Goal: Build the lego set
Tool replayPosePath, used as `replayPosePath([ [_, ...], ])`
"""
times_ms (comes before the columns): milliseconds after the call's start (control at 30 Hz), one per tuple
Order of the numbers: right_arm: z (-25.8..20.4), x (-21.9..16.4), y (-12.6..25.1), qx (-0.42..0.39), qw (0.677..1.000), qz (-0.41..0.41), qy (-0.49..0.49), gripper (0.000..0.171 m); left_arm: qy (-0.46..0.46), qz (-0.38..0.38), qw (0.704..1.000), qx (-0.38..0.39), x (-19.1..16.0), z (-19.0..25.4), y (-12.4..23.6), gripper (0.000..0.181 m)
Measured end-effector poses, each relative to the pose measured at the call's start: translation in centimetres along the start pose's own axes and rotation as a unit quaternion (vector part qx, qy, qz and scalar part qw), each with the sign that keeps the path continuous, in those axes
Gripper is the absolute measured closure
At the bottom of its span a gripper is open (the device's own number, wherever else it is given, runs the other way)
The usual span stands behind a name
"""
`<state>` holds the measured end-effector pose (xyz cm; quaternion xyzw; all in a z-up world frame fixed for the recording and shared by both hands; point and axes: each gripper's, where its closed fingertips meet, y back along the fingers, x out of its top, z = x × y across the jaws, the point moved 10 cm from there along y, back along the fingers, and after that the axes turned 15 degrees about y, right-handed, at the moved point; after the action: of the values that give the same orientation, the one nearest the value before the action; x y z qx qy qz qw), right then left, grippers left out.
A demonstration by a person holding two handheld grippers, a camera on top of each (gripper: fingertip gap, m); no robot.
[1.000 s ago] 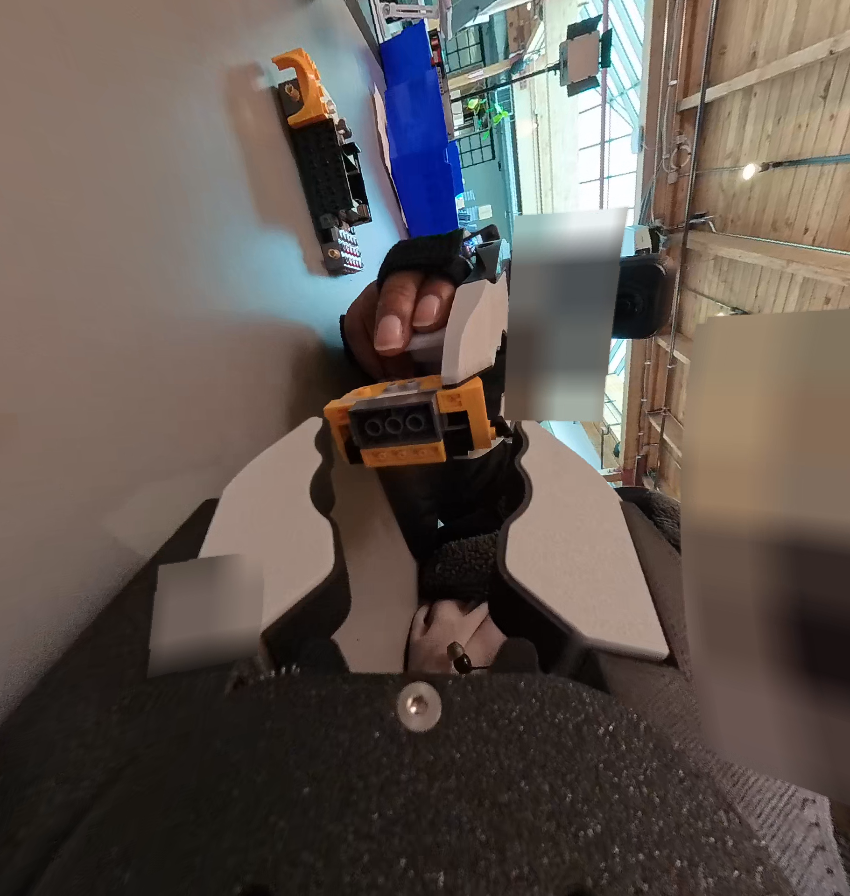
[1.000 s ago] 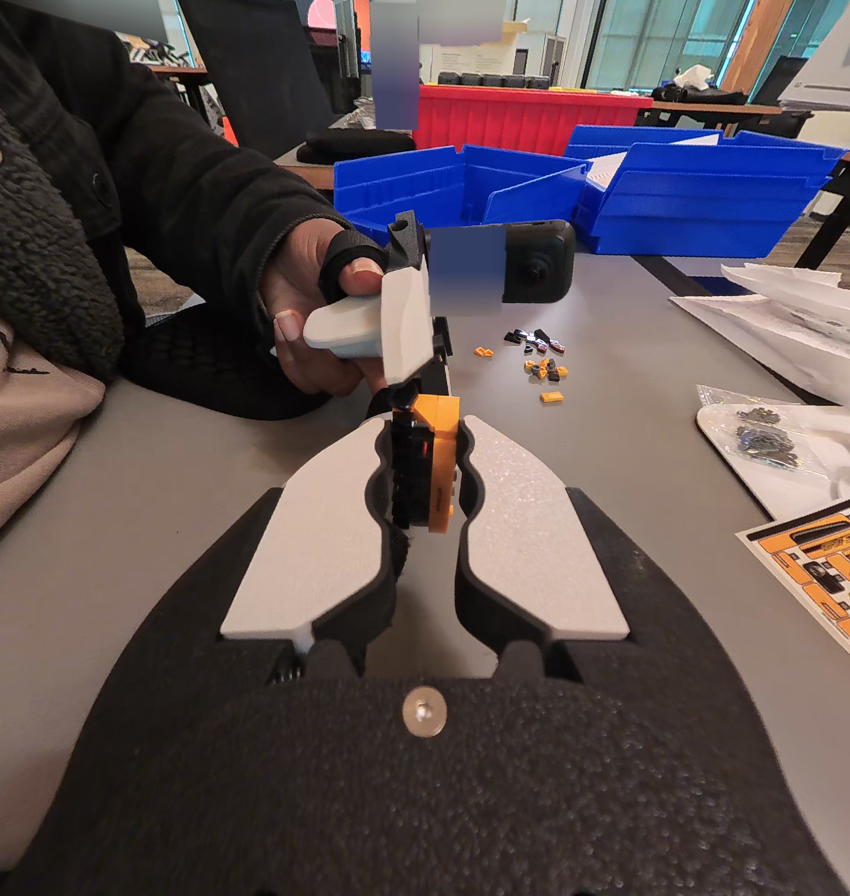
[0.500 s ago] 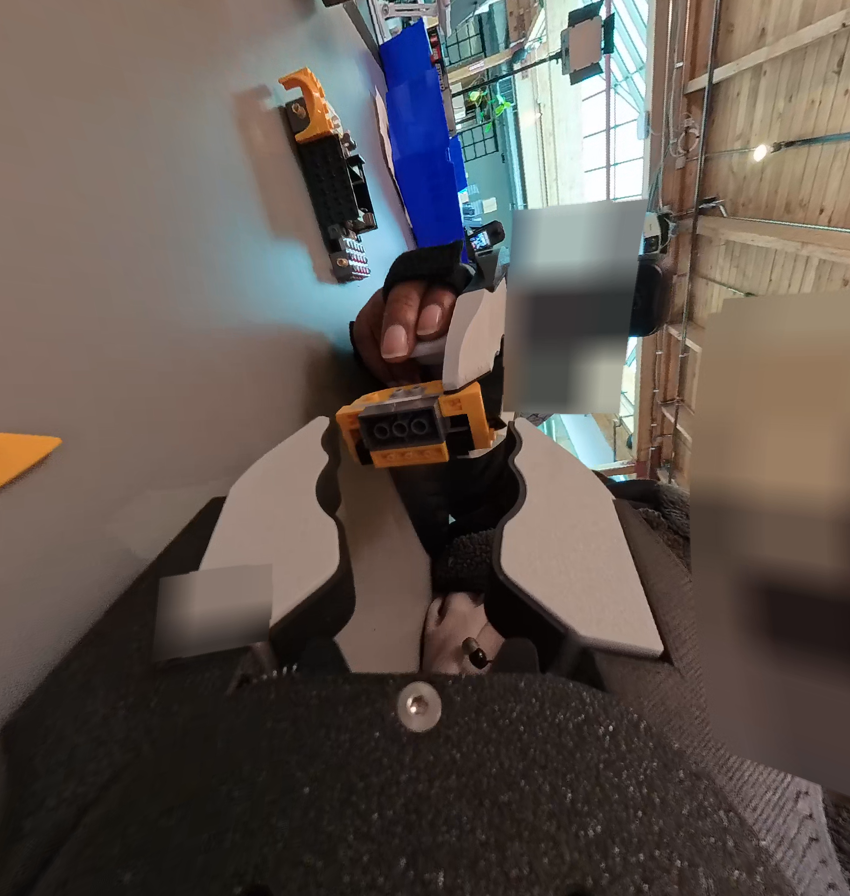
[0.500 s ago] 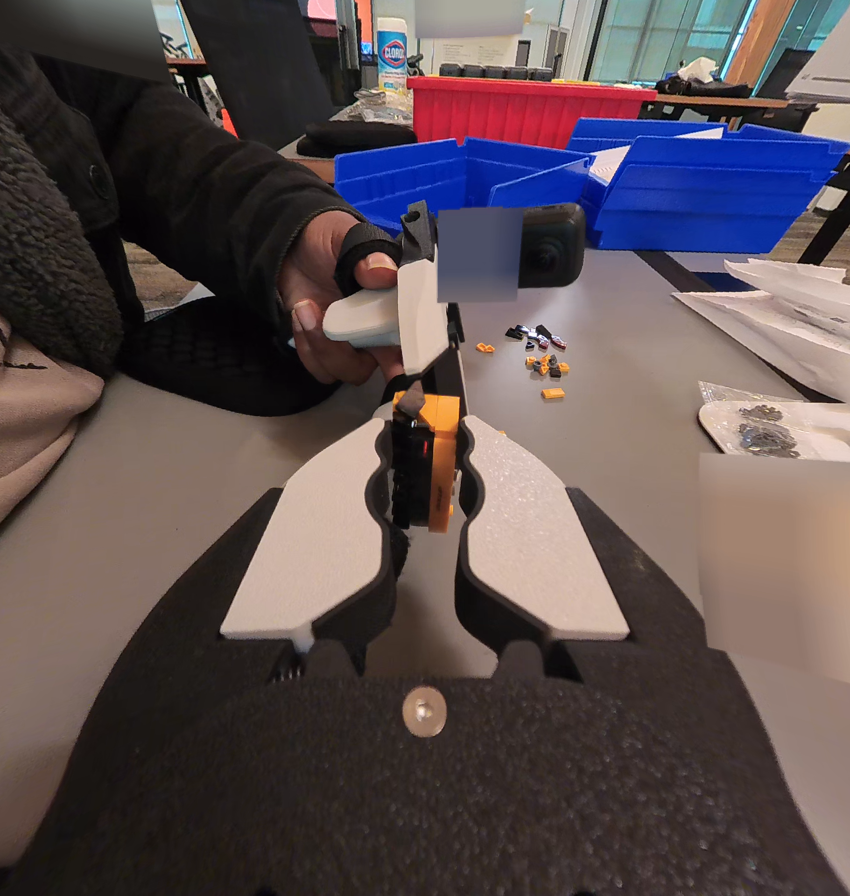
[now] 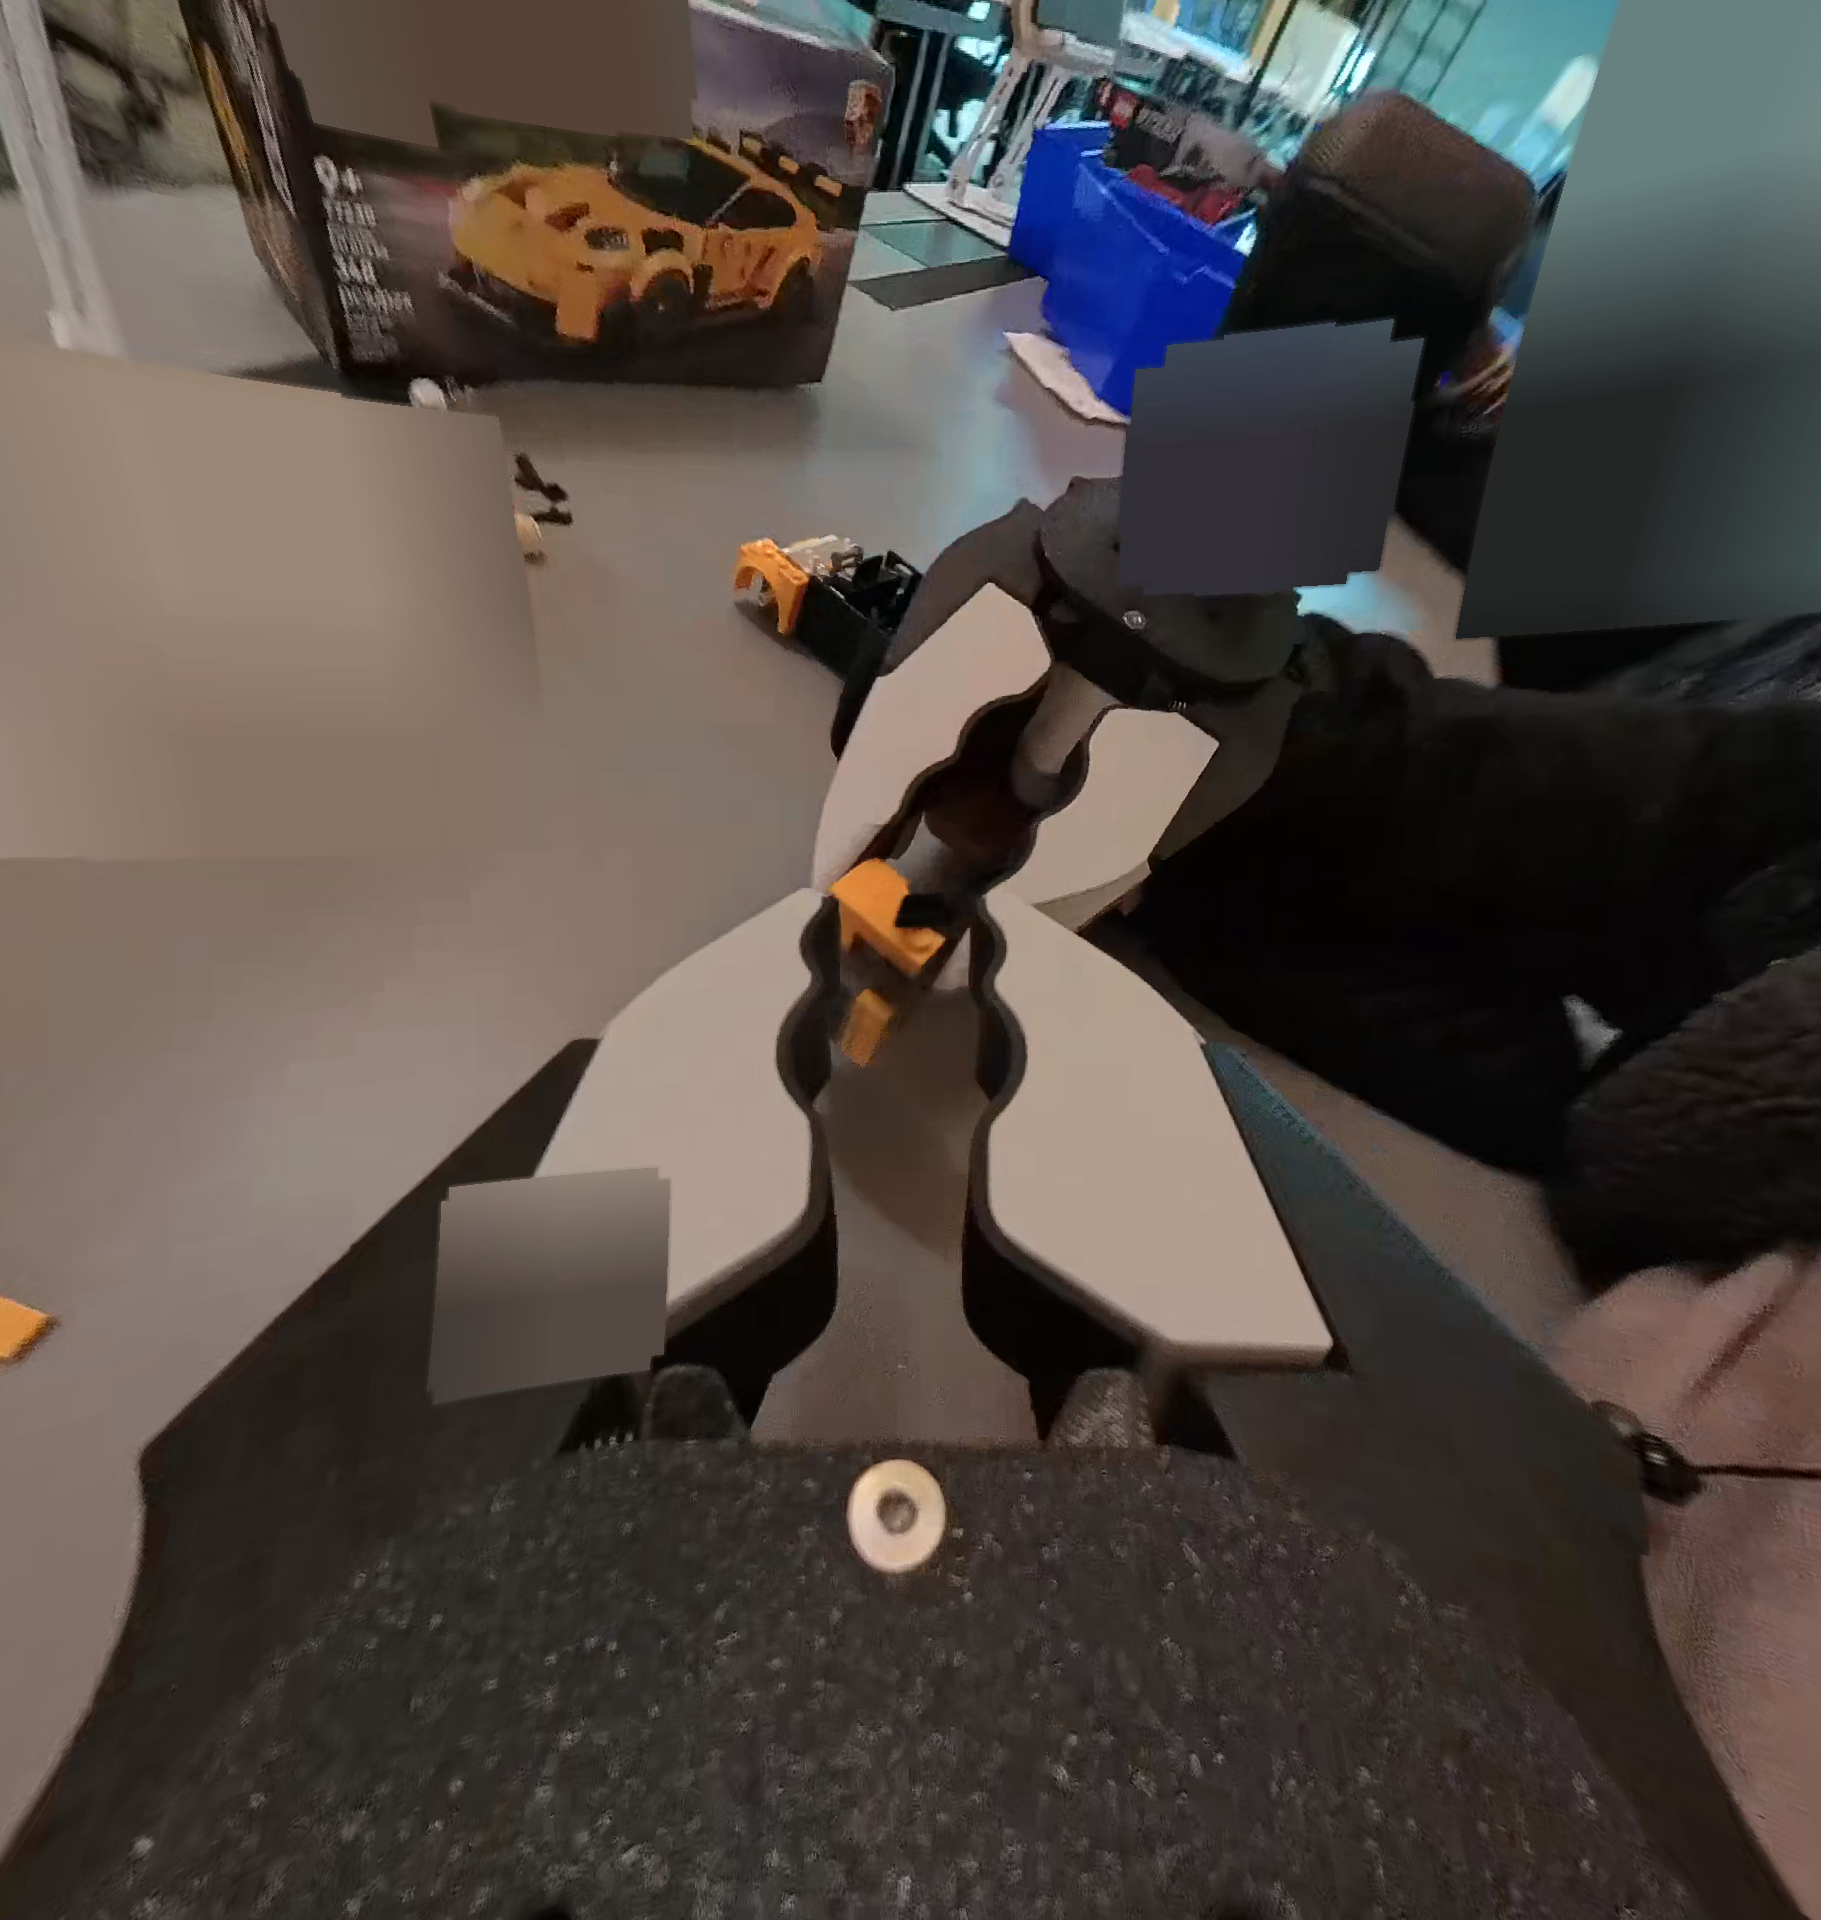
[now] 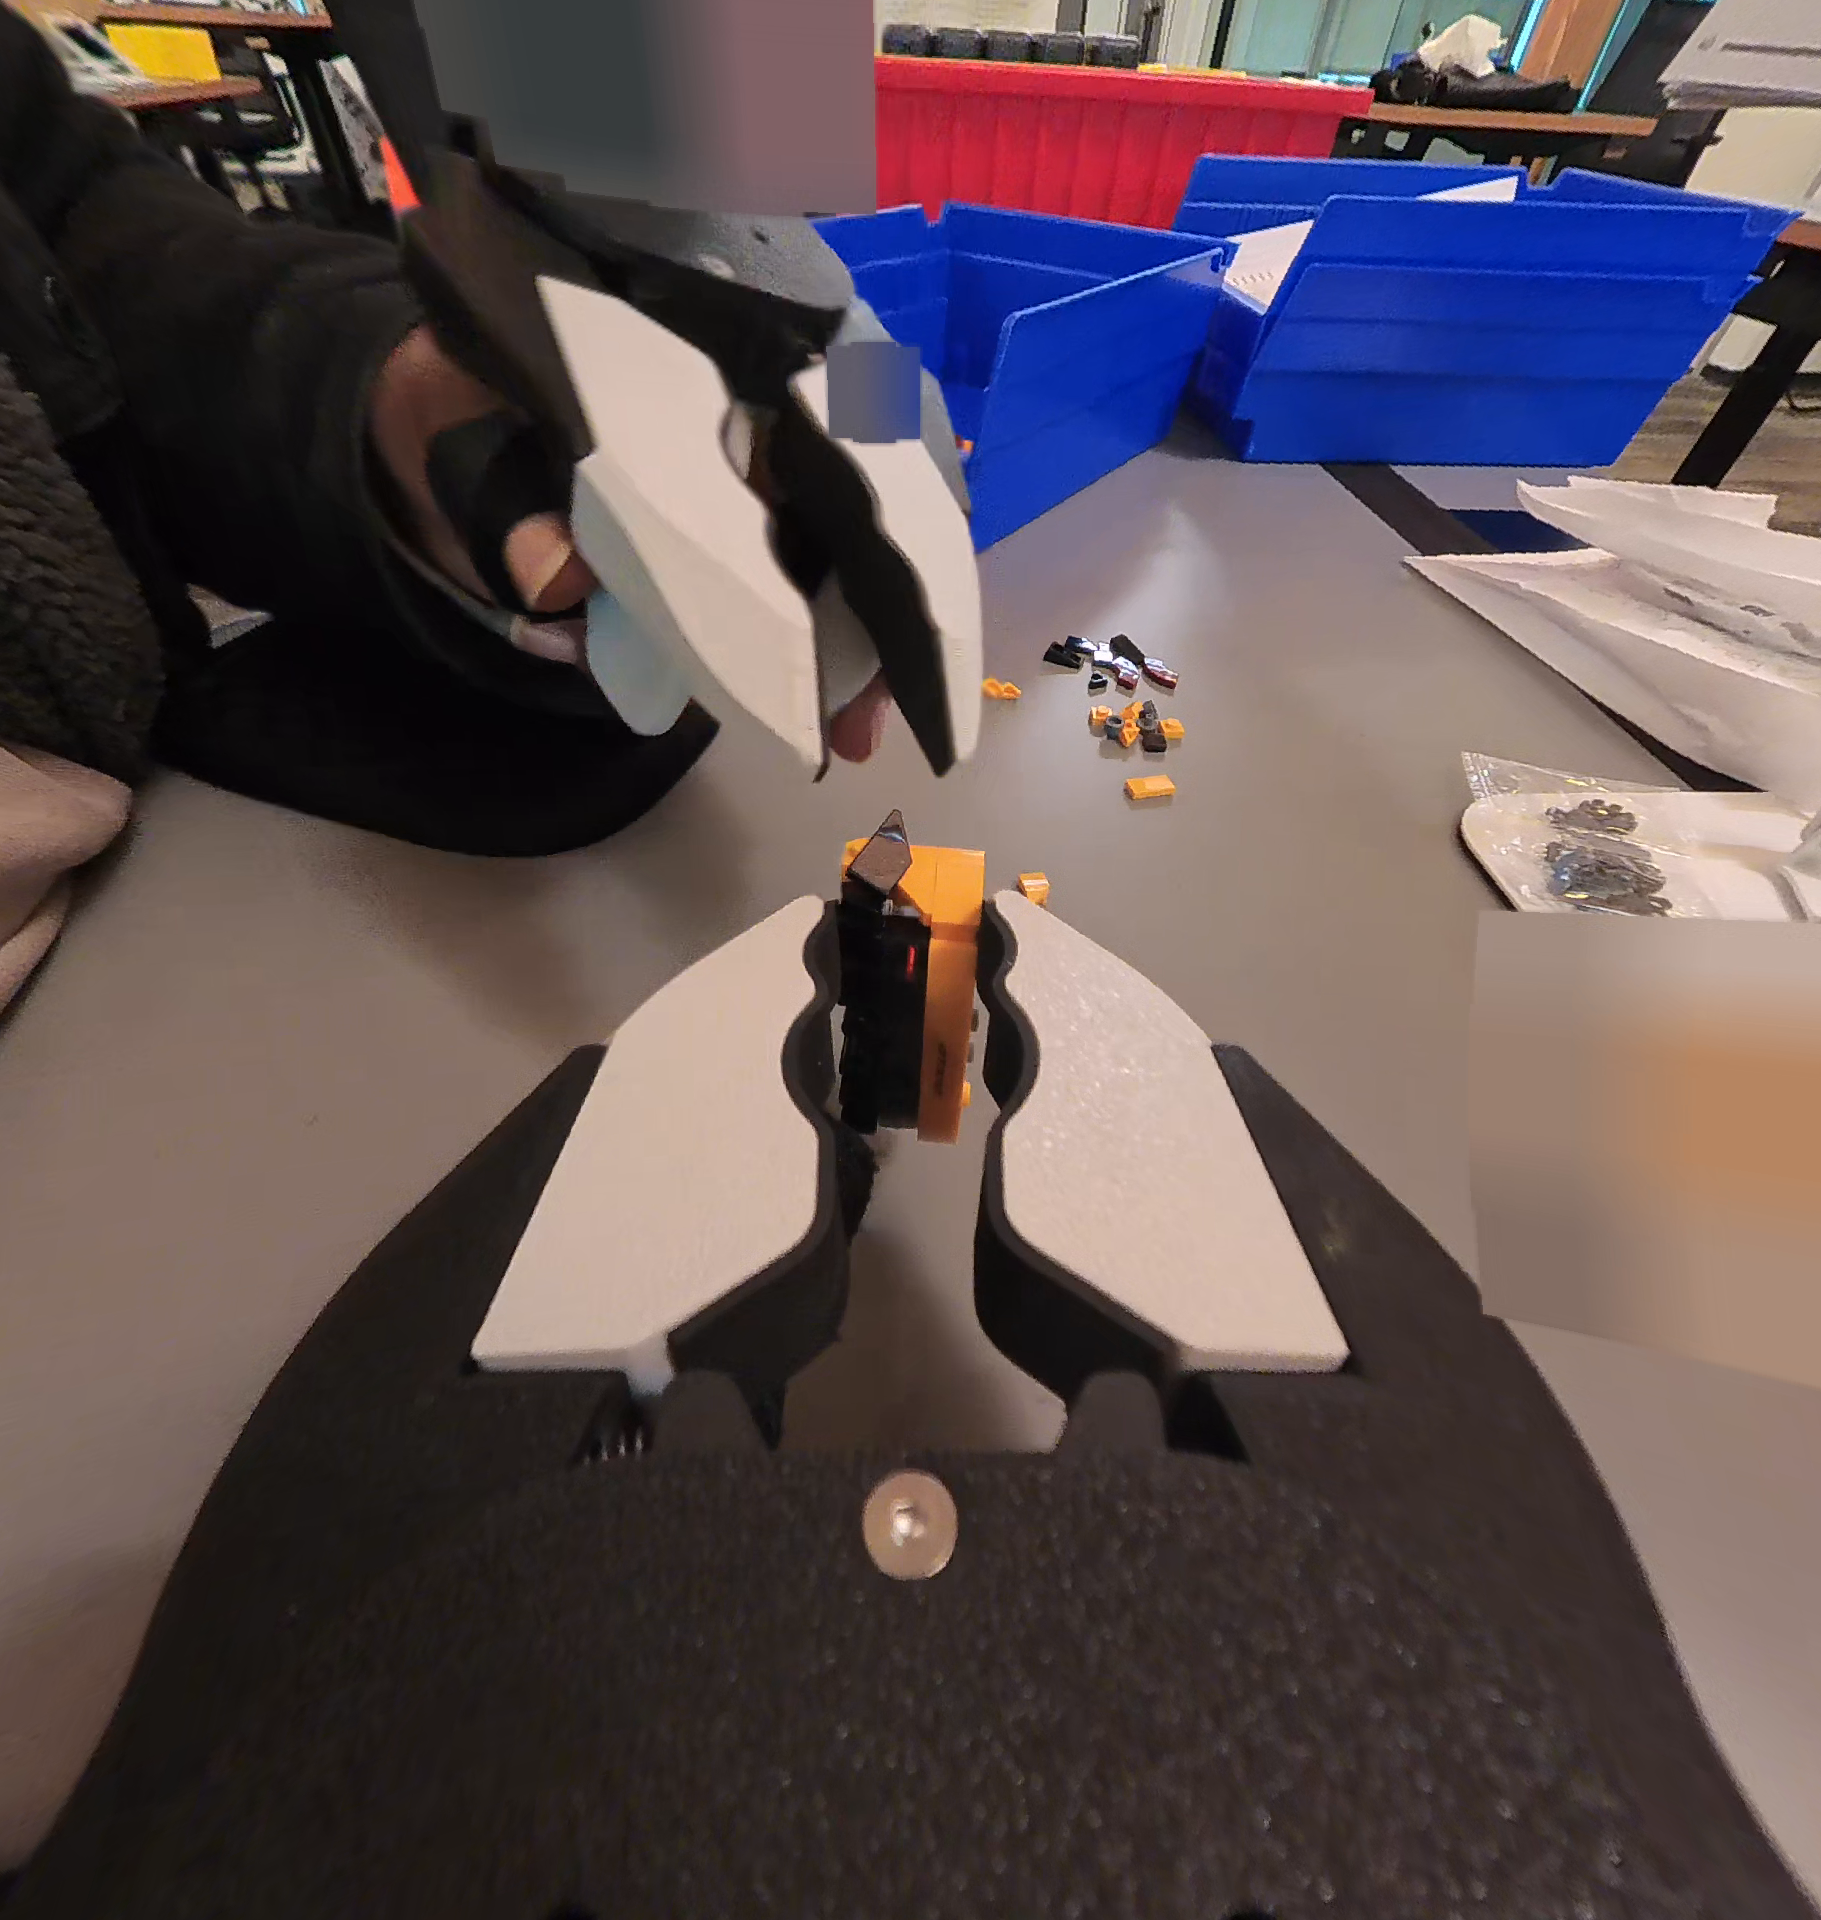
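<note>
R gripper (image 6: 901,925): I have it clamped on the orange-black block (image 6: 911,997), held above the table (image 6: 262,1039) | L gripper (image 6: 880,764): fingers parted, empty, just above the block | chassis (image 5: 823,592) on the table behind | loose bricks (image 6: 1119,696) beyond.

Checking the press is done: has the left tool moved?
Yes: the left tool has lifted off the orange Lego assembly and swung left, away from the blue bins.
</note>
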<state>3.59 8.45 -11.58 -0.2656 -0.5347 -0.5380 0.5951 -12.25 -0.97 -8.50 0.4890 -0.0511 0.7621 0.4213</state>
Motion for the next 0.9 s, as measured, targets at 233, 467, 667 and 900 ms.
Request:
replayPosePath([
  [233,0.0,-0.2,-0.2,-0.009,1.000,-0.021,0.003,0.146,-0.124,0.010,0.984,0.126,-0.7,2.2,-1.0,0.160],
  [467,0.0,-0.3,-0.4,-0.011,0.999,-0.038,0.007,0.146,-0.137,0.012,0.979,0.148,-1.3,2.6,-1.4,0.161],
  [667,-0.2,-0.3,-0.5,-0.010,0.999,-0.043,0.012,0.146,-0.146,0.002,0.975,0.166,-1.6,2.3,-1.9,0.162],
  [900,-0.3,-0.2,-0.6,-0.007,0.999,-0.043,0.016,0.146,-0.137,-0.006,0.977,0.163,-1.7,2.0,-2.0,0.167],
])
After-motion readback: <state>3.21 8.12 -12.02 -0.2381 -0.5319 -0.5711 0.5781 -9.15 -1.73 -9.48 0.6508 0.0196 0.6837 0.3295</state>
